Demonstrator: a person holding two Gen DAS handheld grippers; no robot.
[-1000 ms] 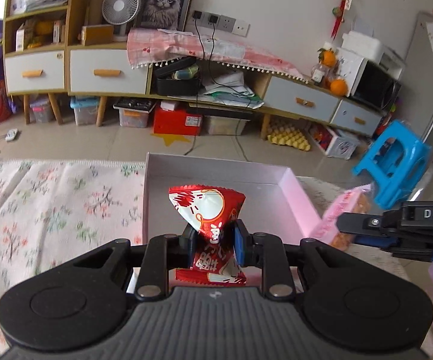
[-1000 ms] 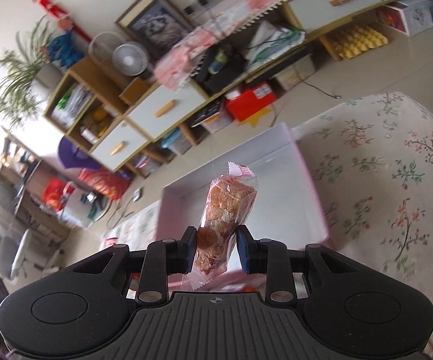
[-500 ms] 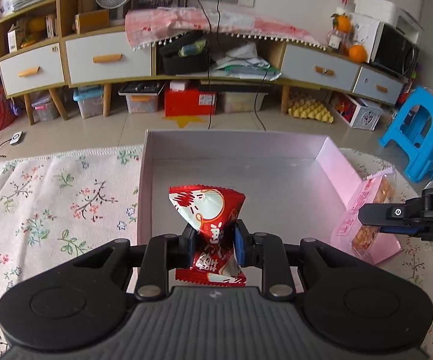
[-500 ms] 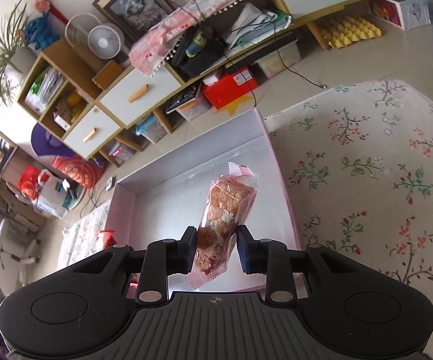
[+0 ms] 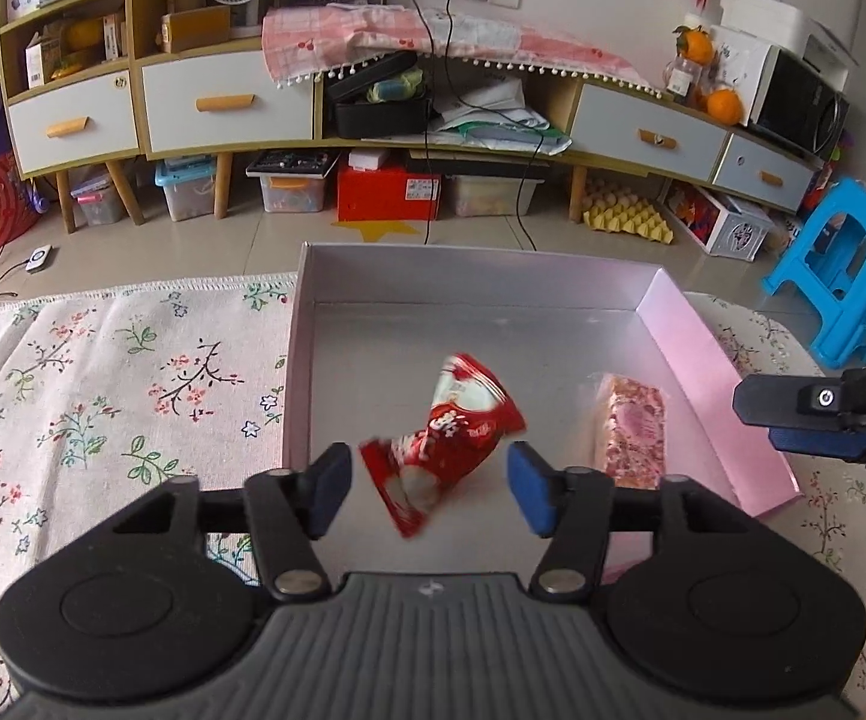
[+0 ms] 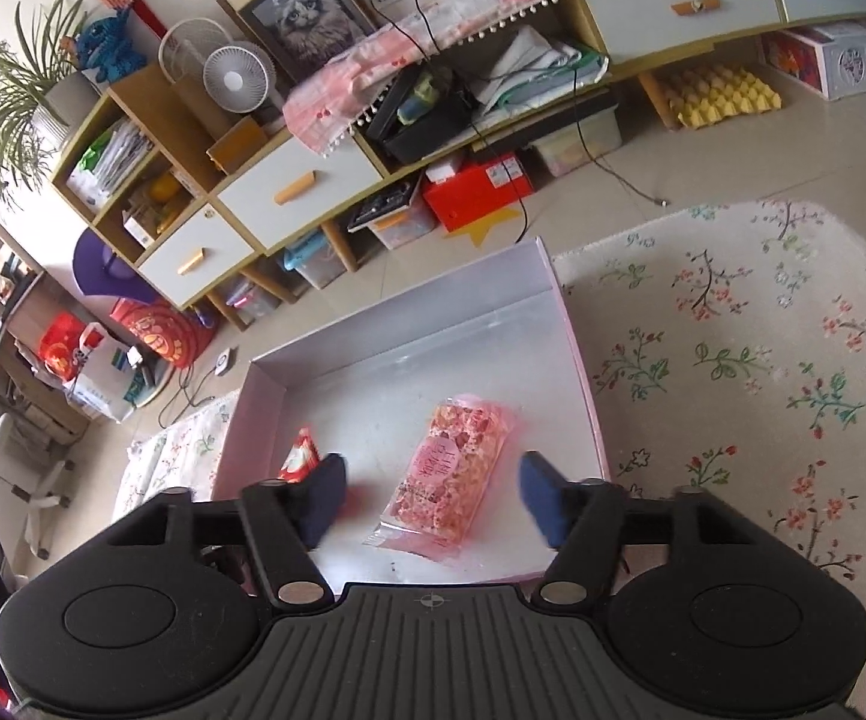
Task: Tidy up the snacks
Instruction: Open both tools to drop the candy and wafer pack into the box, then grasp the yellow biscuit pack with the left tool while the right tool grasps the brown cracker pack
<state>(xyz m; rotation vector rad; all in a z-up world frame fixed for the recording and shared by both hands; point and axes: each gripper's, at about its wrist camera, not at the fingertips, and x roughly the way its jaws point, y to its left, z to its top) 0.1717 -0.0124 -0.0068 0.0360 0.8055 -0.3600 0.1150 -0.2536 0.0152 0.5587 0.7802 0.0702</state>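
A shallow pink box [image 5: 709, 360] lies on the flowered cloth. My left gripper [image 5: 430, 489] hangs over its near end, its jaws opening. A red and white snack packet [image 5: 445, 438] sits tilted between the pads without touching them. A clear pink packet of crisp cake [image 5: 631, 438] lies on the box floor to its right. In the right wrist view my right gripper [image 6: 433, 498] is over the same box [image 6: 583, 372], jaws opening, and the pink packet [image 6: 451, 468] lies flat between the pads, free of them. The red packet [image 6: 300, 459] peeks out behind the left finger.
The flowered cloth [image 5: 103, 390] spreads left of the box and also right of it [image 6: 763, 360]. A blue plastic stool [image 5: 841, 276] stands on the floor at the right. A long low cabinet [image 5: 223, 102] runs along the far wall. The right gripper's body [image 5: 829, 414] shows at the right edge.
Both grippers went from shut to open and let go of their packets. The red packet has tipped over between the left pads; the pink packet now lies flat on the box floor.
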